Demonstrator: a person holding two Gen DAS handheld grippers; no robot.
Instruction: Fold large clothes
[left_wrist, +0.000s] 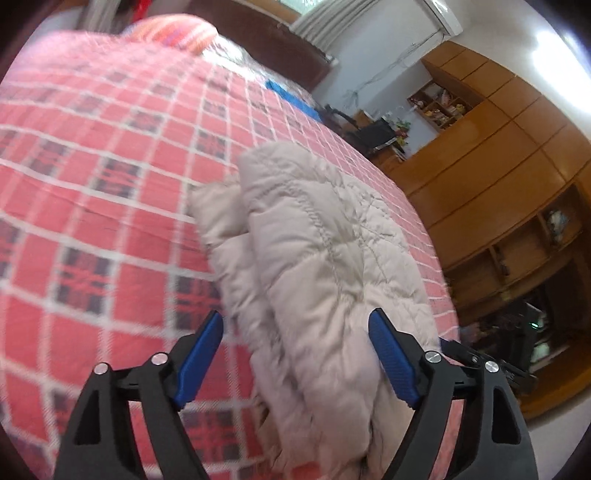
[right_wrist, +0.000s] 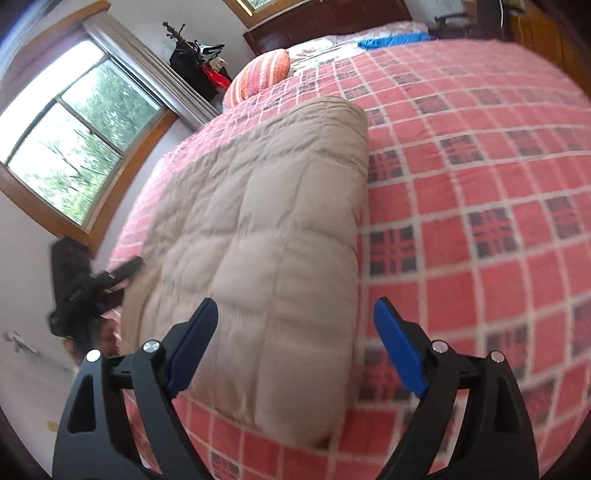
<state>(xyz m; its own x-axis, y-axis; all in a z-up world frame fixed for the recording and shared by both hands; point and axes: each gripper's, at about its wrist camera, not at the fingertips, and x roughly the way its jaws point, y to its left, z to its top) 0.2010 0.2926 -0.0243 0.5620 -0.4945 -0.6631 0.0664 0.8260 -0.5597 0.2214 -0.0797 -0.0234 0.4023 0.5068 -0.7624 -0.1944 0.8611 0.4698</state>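
Observation:
A beige quilted padded coat (left_wrist: 314, 251) lies folded into a thick bundle on the red checked bedspread (left_wrist: 103, 177). My left gripper (left_wrist: 295, 354) hovers open just above the coat's near end, its blue pads (left_wrist: 201, 356) spread wide with nothing between them. In the right wrist view the same coat (right_wrist: 266, 229) stretches away as a long folded block. My right gripper (right_wrist: 295, 339) is open over the coat's near right edge, holding nothing. The left gripper (right_wrist: 107, 277) shows as a dark shape at the coat's far left side.
The bedspread (right_wrist: 480, 184) covers a wide bed. A striped orange pillow (right_wrist: 262, 74) and a blue cloth (right_wrist: 388, 40) lie near the headboard. A window (right_wrist: 66, 147) is on the left wall. Wooden cabinets (left_wrist: 498, 166) stand past the bed's edge.

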